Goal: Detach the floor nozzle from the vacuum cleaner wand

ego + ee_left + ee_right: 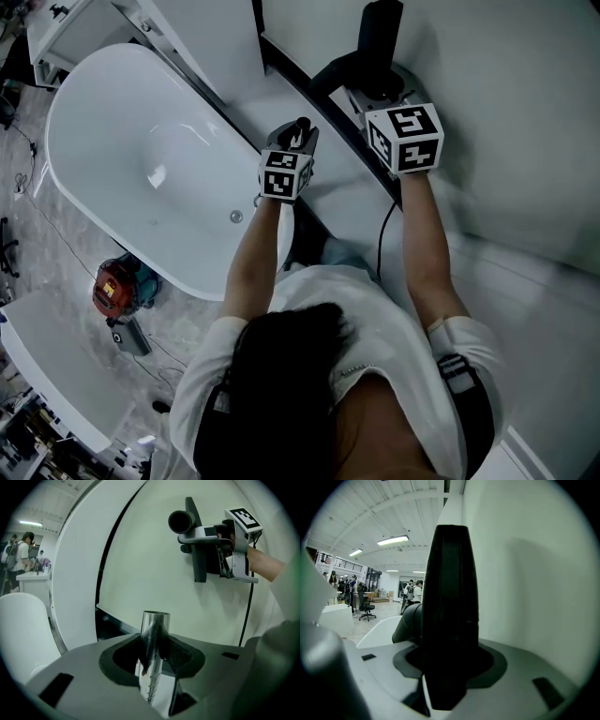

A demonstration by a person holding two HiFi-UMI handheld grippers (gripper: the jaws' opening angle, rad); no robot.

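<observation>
From the head view, the left gripper point(298, 136) is held out over the rim of a white bathtub point(103, 122). What it holds is hard to make out from above. The right gripper point(375, 94) is further out against the white wall point(506, 103), clamped on the black floor nozzle point(380, 37), which stands upright.

In the left gripper view, both pads are closed on the wand point(153, 634), a polished metal tube whose open end stands bare just past the jaws. Across the wall and well apart from it, the right gripper holds the nozzle, with its round socket point(180, 521) facing this way and empty. Judging by that, the two parts are already separated.

The right gripper view is filled by the nozzle's dark body, pinched between the jaws, with the grey socket neck sticking out to the left.

The wand looks stiff, smooth and probably slippery, so a firm hold a little back from the open end, as now, seems right. Squeezing the thin rim itself could dent it. The nozzle looks like rigid, fairly light plastic, broad and awkward to handle. Its narrow body or its neck gives the surest hold.
</observation>
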